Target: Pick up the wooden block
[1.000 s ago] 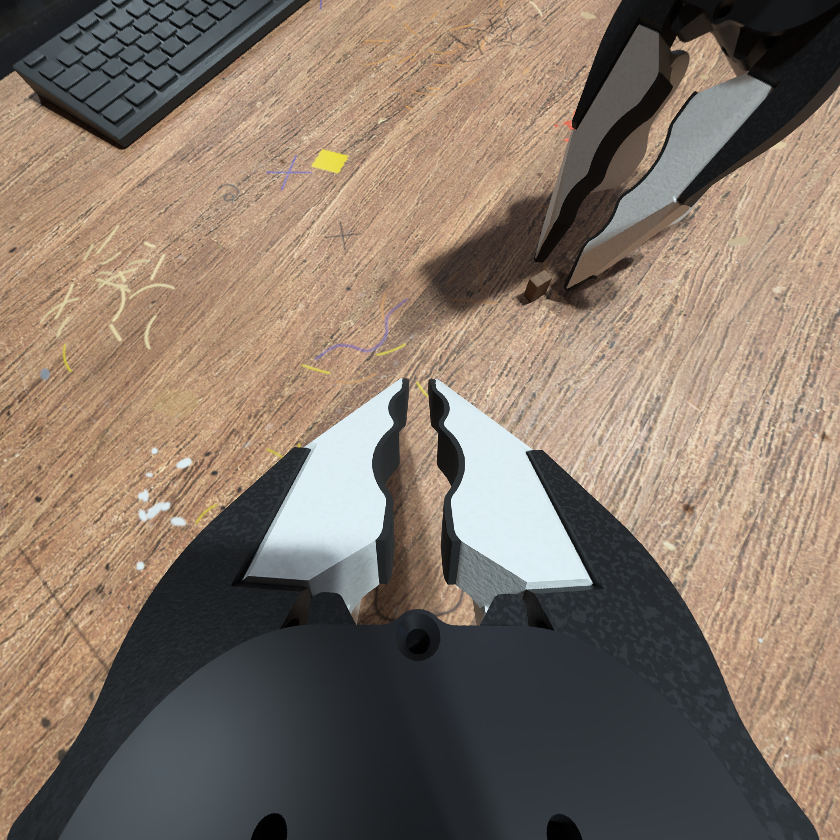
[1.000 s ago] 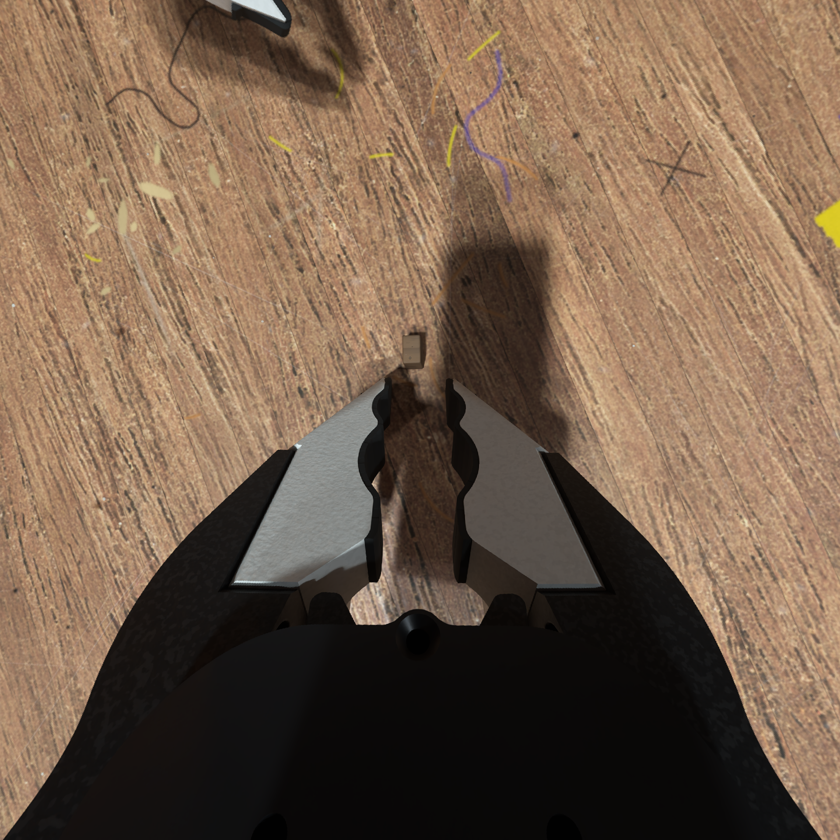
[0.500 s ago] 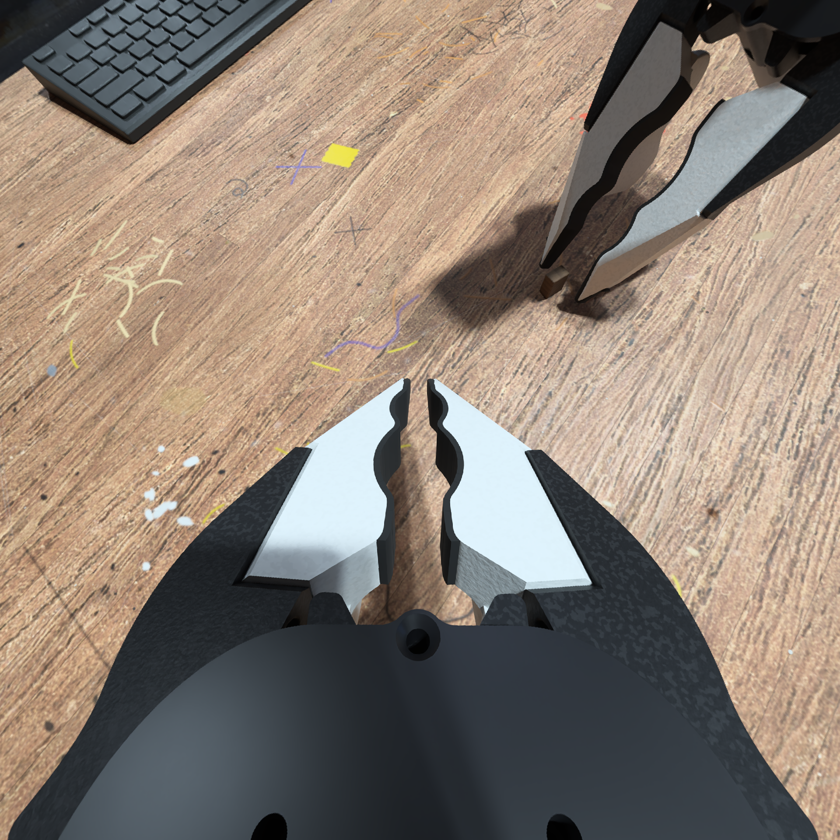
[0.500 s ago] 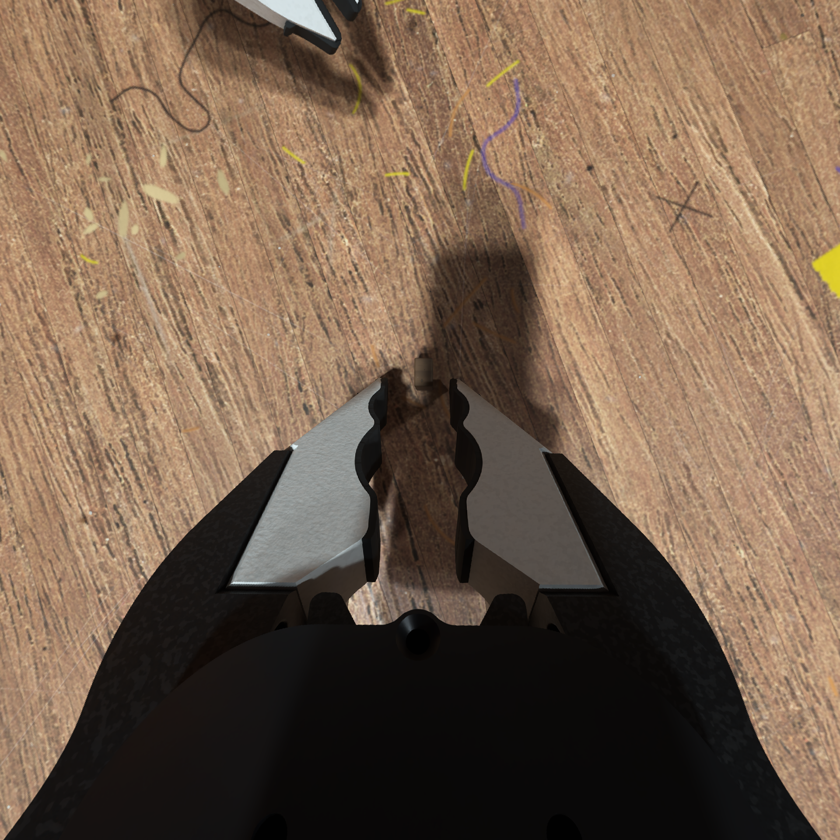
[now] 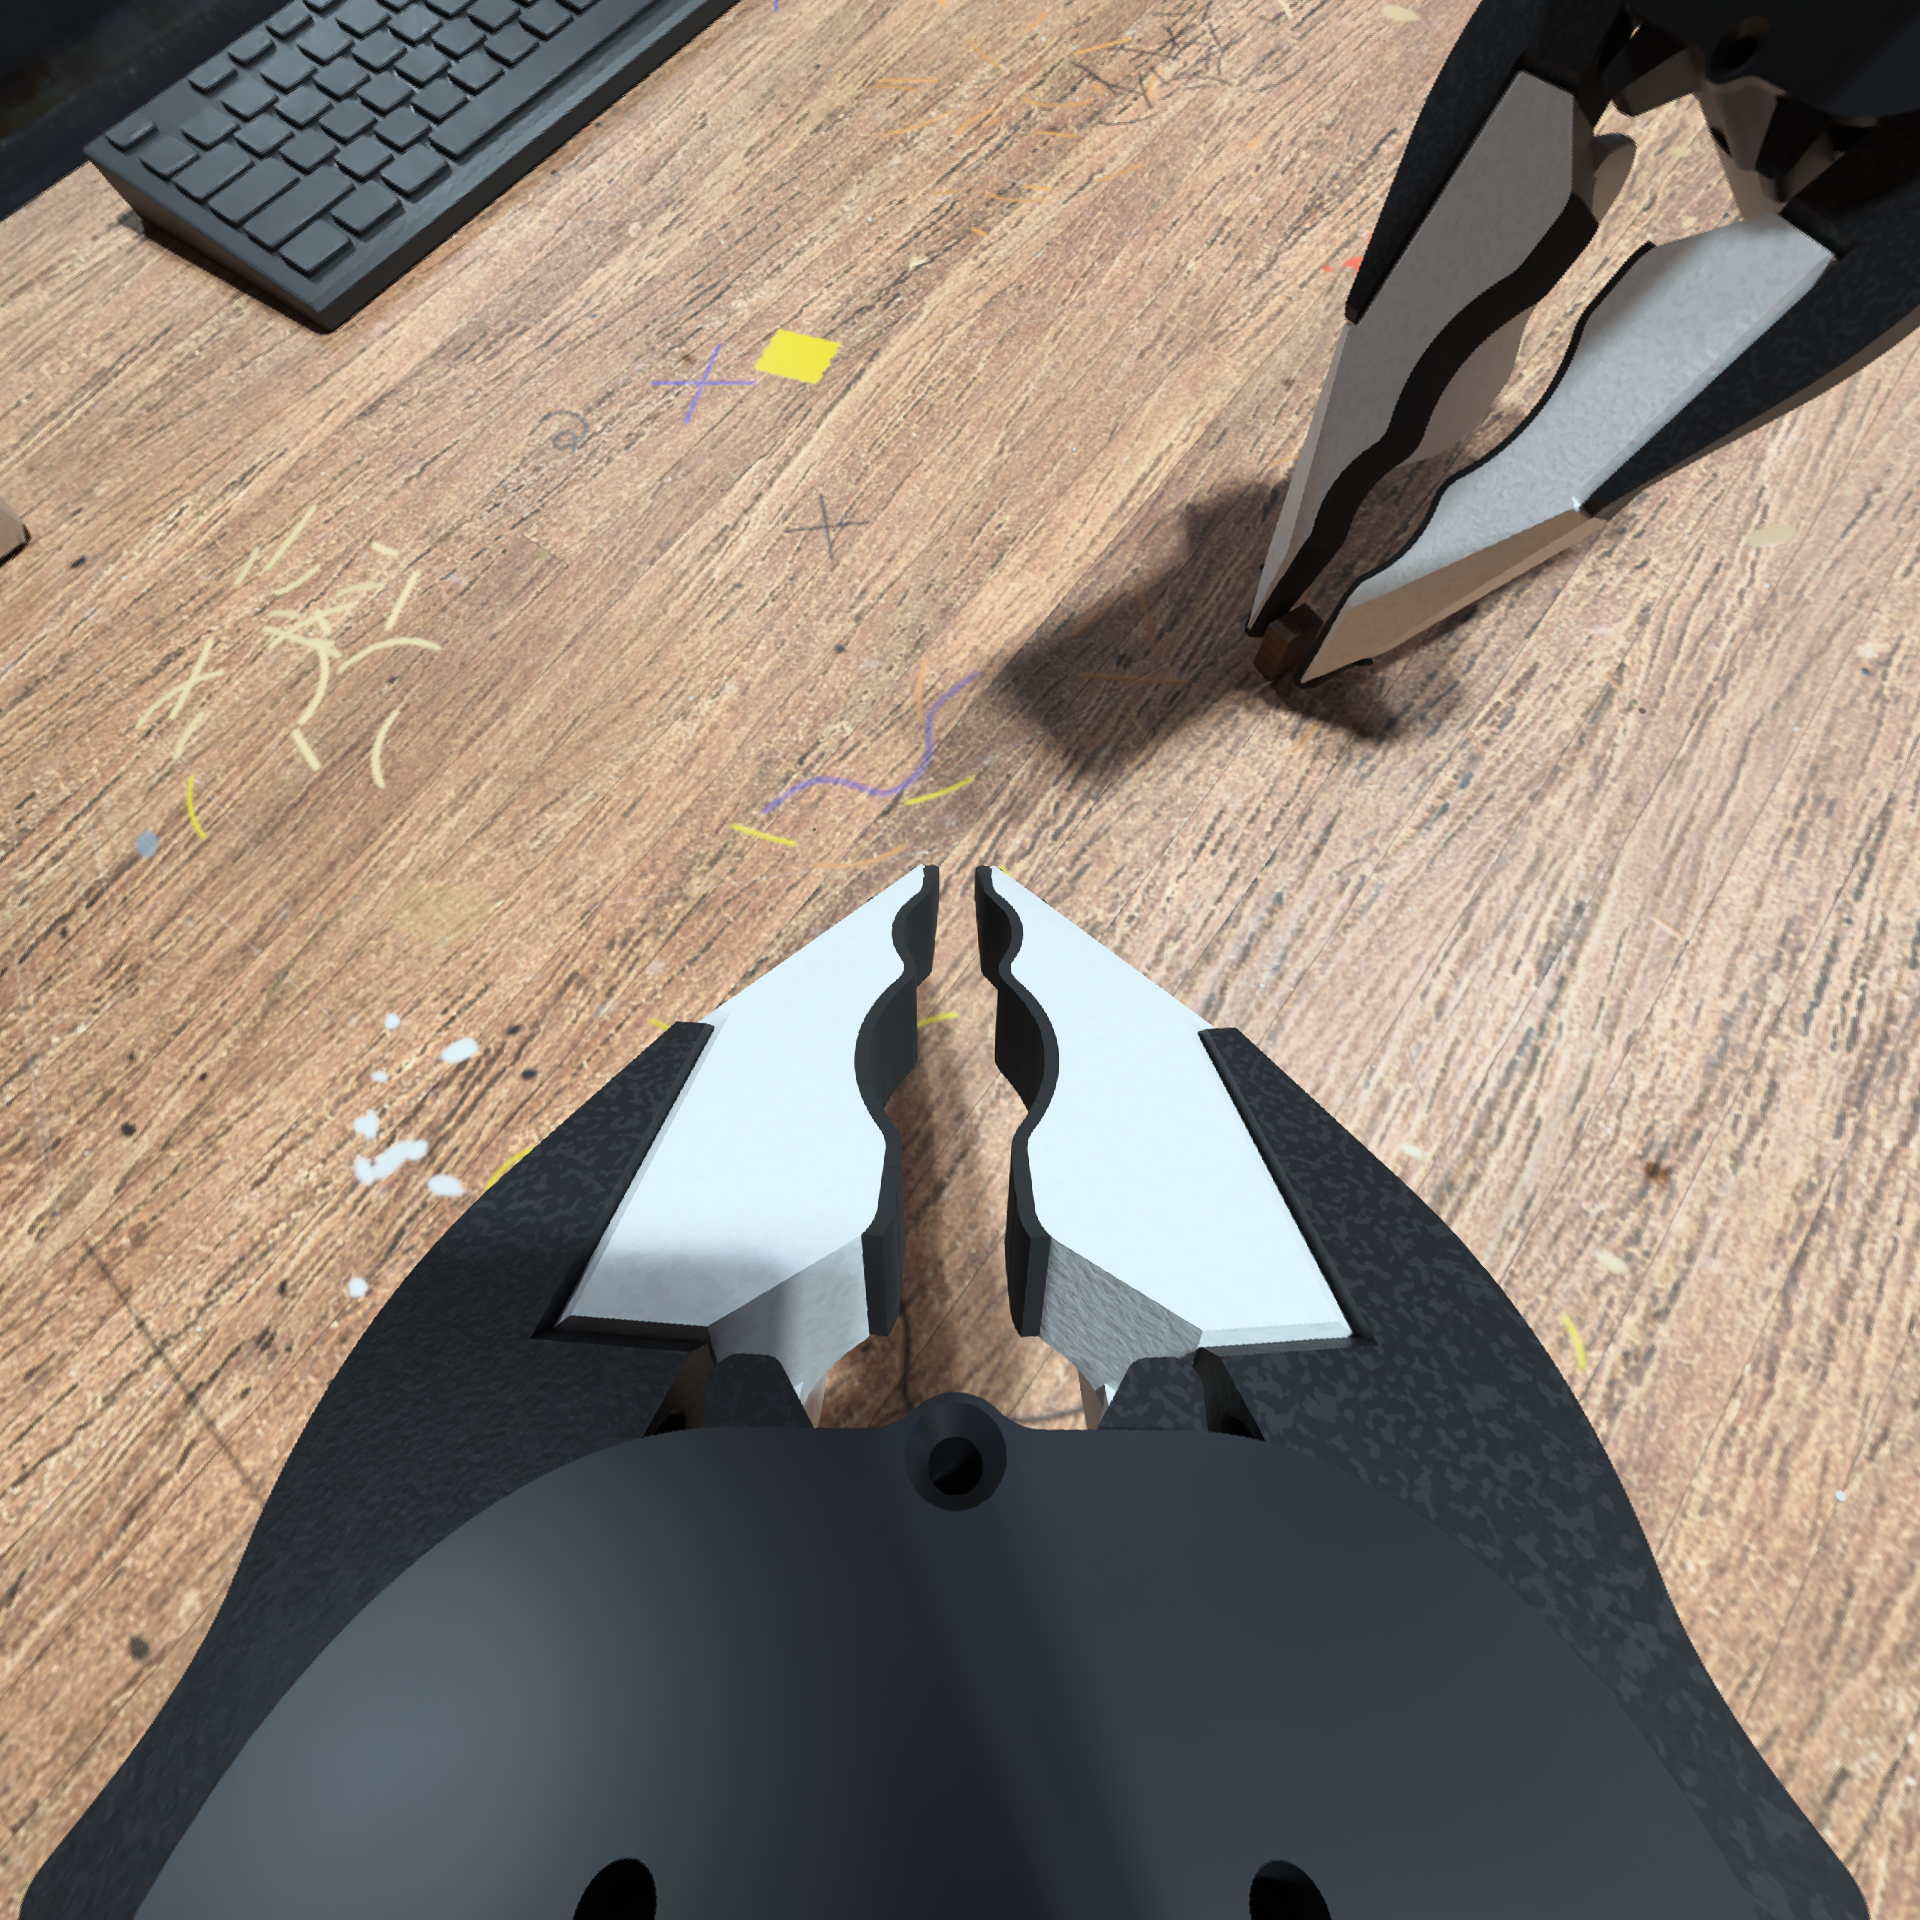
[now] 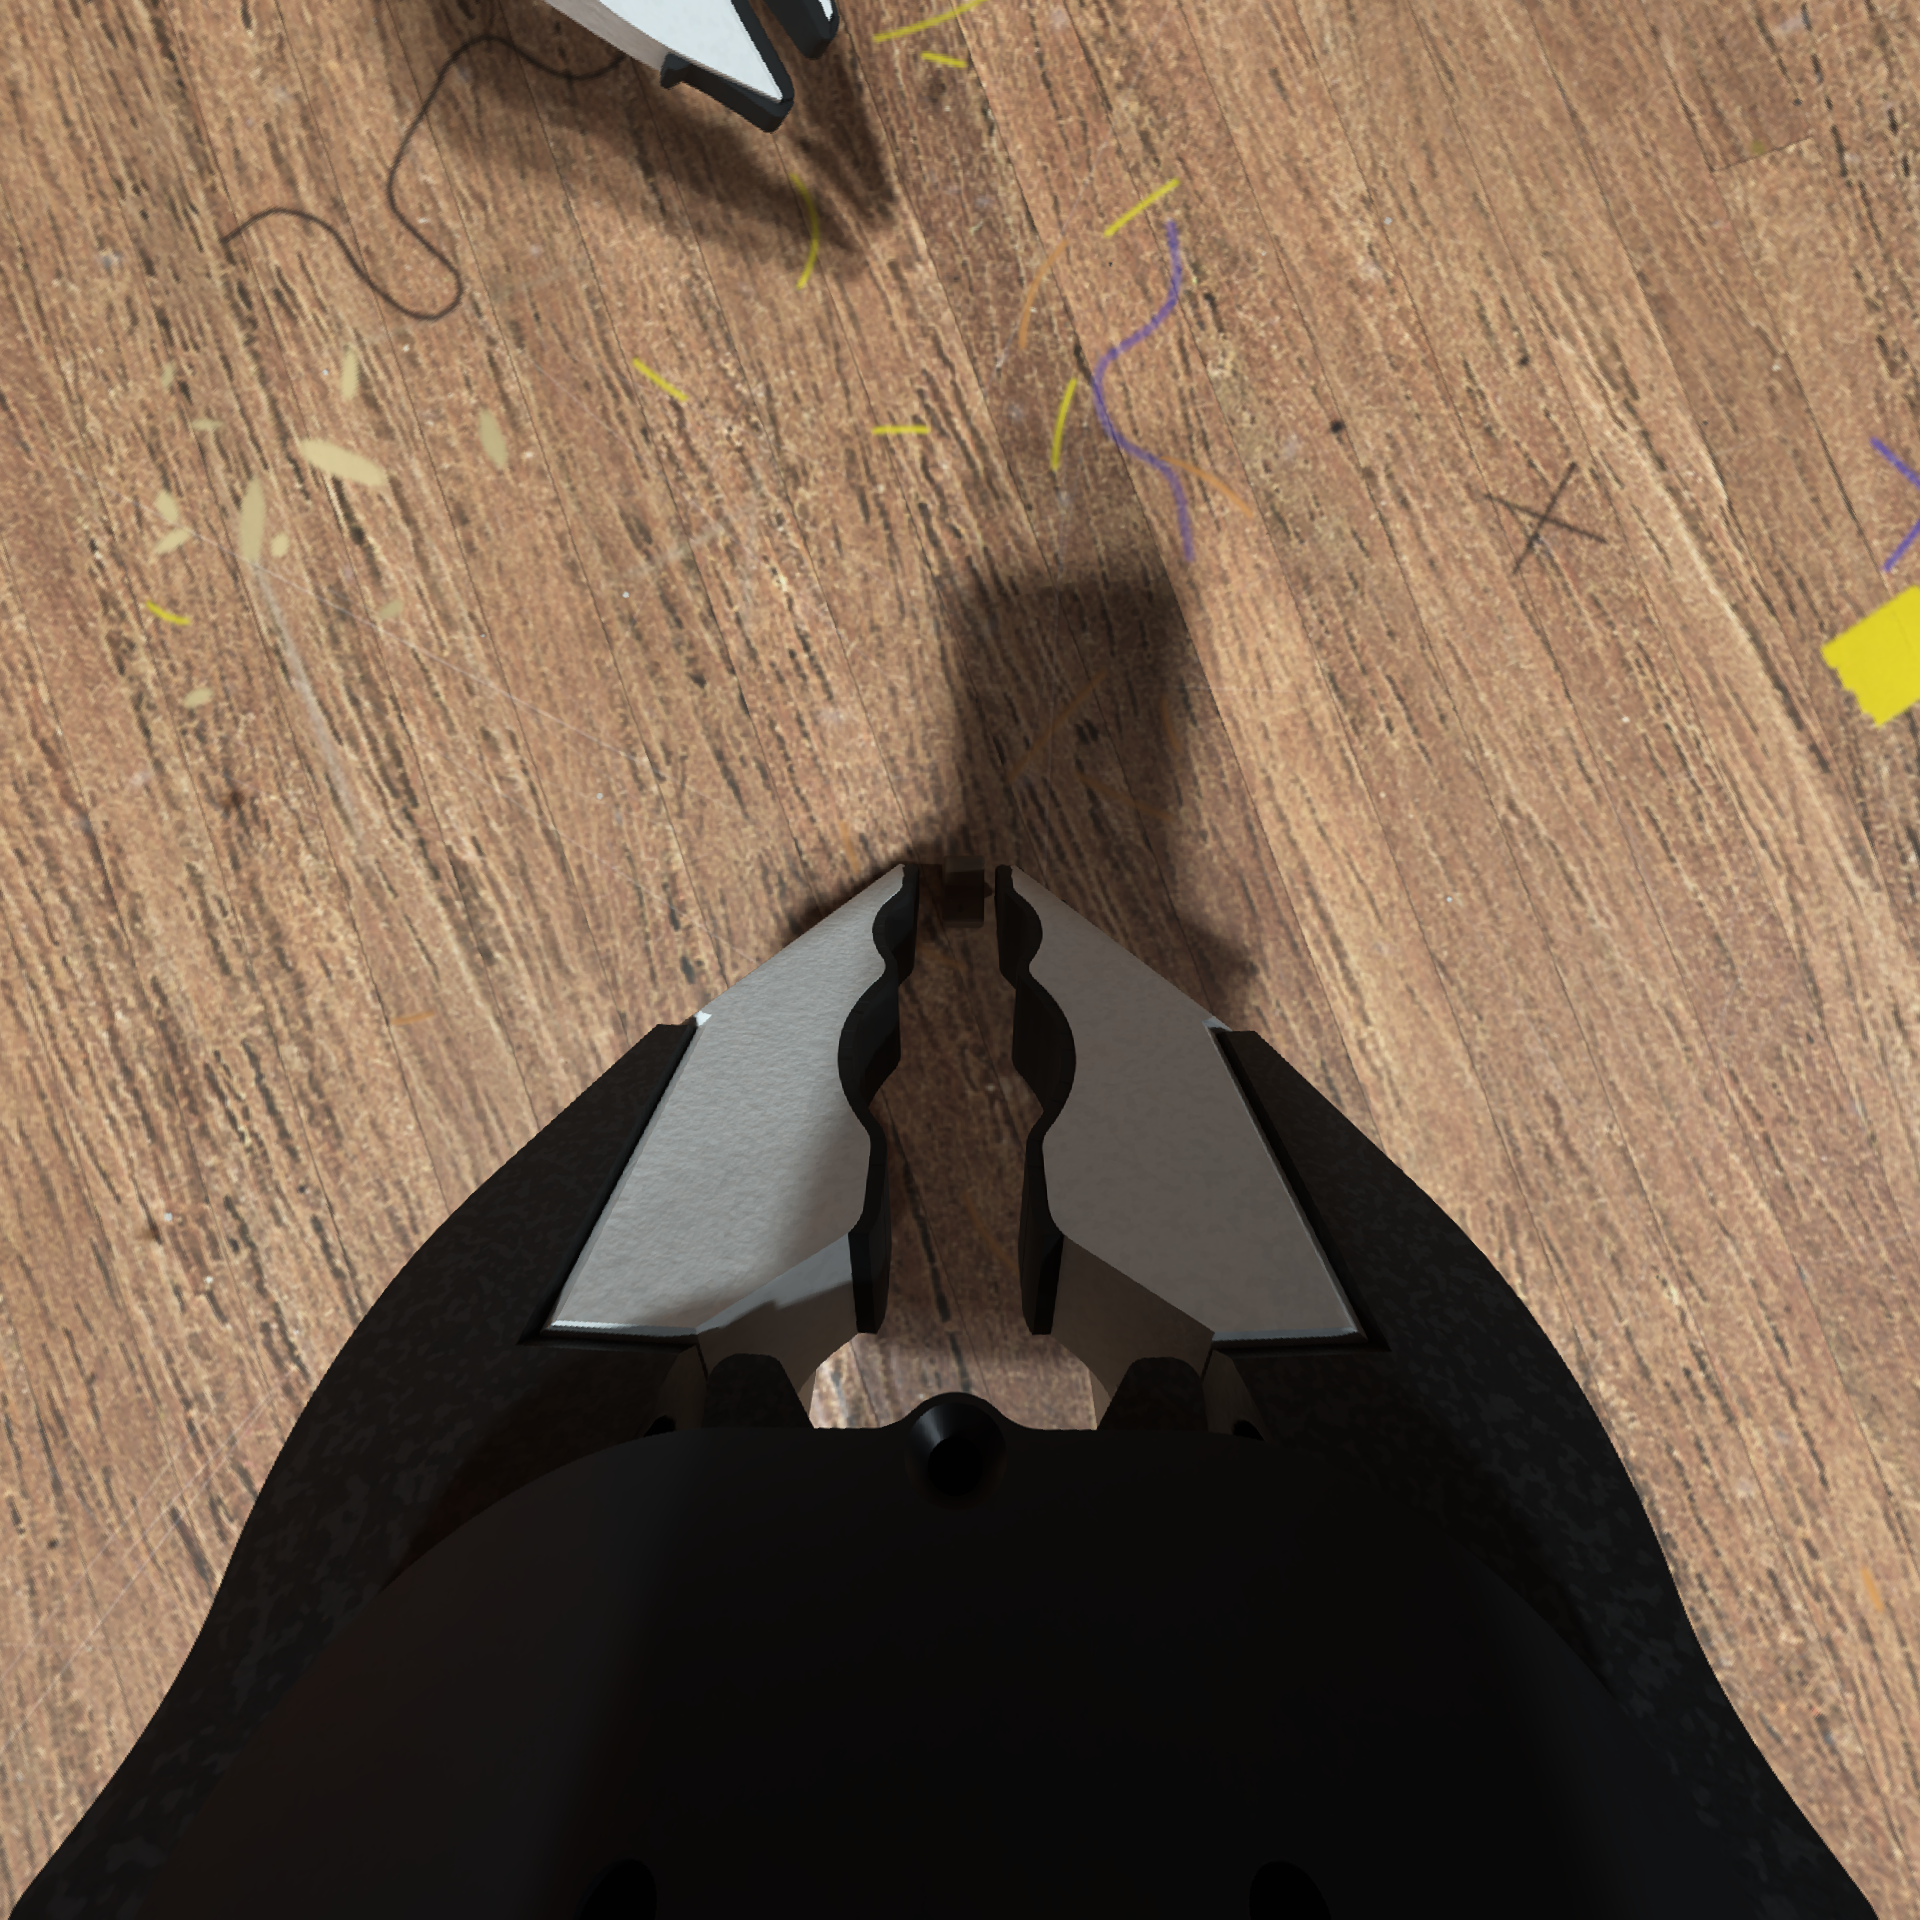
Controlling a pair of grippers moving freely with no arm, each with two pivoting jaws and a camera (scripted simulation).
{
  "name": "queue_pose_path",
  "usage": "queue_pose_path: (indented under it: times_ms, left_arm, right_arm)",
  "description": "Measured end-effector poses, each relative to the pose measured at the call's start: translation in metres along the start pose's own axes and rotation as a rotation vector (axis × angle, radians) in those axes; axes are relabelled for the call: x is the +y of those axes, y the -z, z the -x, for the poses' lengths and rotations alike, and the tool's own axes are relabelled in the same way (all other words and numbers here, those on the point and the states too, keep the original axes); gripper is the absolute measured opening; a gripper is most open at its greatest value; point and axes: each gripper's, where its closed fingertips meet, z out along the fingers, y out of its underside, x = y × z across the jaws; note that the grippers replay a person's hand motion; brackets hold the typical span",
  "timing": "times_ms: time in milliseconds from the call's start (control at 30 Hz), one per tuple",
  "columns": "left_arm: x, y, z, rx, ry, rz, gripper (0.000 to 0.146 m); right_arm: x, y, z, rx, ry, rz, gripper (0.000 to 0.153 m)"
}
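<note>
The wooden block (image 6: 961, 896) is a tiny brown cube on the wooden table (image 6: 1455, 935). It sits between the fingertips of my right gripper (image 6: 957, 881), whose jaws are closed in on it at table level. In the left wrist view the block (image 5: 1286, 646) shows pinched at the tips of the right gripper (image 5: 1280, 655), which points steeply down at the far right. My left gripper (image 5: 956, 878) is shut with only a thin slit and is empty, well short and left of the block. Its fingertips (image 6: 727, 73) show at the top of the right wrist view.
A black keyboard (image 5: 364, 125) lies at the far left of the table. A yellow square patch (image 5: 795, 355) lies beyond my left gripper and also shows in the right wrist view (image 6: 1881, 665). Thin coloured marks, shavings and a black thread (image 6: 416, 208) lie flat on the table.
My right gripper has moved forward until the block sits between its fingertips, and its jaws have narrowed onto it. My left gripper stays shut and has drifted only slightly.
</note>
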Motion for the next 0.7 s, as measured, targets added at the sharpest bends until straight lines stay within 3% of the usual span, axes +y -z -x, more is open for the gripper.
queue_pose_path:
  times_ms: [100,533,700]
  left_arm:
    - [0.000,0.000,-0.002,0.005,-0.009,0.001,0.007]
    - [-0.003,-0.004,-0.008,-0.004,-0.111,0.032,0.007]
    - [-0.001,0.011,0.020,-0.045,-0.012,0.003,0.007]
  right_arm:
    - [0.001,0.001,-0.002,0.002,0.002,0.000,0.007]
    - [0.002,0.009,-0.007,0.007,0.007,-0.009,0.007]
    - [-0.001,0.013,-0.009,0.005,-0.007,-0.033,0.007]
